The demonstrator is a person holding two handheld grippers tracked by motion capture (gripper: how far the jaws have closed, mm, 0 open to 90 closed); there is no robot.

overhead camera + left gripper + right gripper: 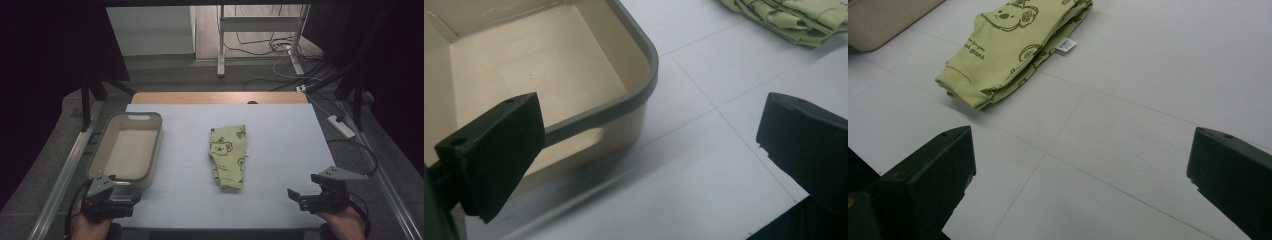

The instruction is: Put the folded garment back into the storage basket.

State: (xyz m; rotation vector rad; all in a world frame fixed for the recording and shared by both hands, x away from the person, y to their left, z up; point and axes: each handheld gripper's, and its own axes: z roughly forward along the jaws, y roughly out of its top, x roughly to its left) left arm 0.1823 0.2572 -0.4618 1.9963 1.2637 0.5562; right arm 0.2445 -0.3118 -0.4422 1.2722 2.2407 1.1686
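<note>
Green folded garment (228, 156) lies mid-table, well apart from both grippers' wide-apart, empty jaws

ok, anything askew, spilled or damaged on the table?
Nothing stands out. The folded green garment lies flat mid-table, a bit angled, its white tag sticking out. The beige bin sits upright. Left gripper and right gripper both have jaws open, holding nothing.
</note>
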